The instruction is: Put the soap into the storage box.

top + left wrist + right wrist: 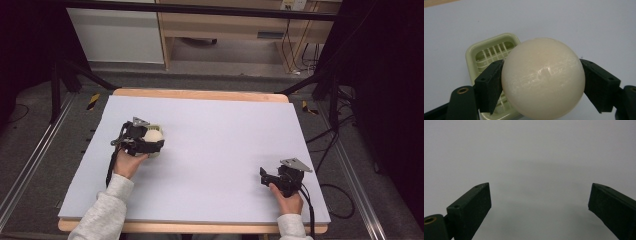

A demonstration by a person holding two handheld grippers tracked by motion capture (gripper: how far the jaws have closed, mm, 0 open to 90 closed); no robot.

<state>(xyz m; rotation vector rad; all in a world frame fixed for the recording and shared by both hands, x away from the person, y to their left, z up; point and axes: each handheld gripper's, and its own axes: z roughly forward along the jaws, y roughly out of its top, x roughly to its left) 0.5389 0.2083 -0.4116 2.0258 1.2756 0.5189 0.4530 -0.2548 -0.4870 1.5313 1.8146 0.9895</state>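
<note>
Left gripper view shows my left tool [541, 85] clamped on a cream ball [543, 77], one black jaw pressed to each side of it. The ball hangs in front of and above a pale green slatted dish [489, 51] that lies on the tabletop [579, 27]. I judge the pick-up done; whether the ball is bound for the dish or away from it I cannot tell. High view puts my left hand [130, 162] at the left of the tabletop, forearm angled in from the bottom. My right tool [267, 176] rests near the front right corner, jaws spread wide and empty.
</note>
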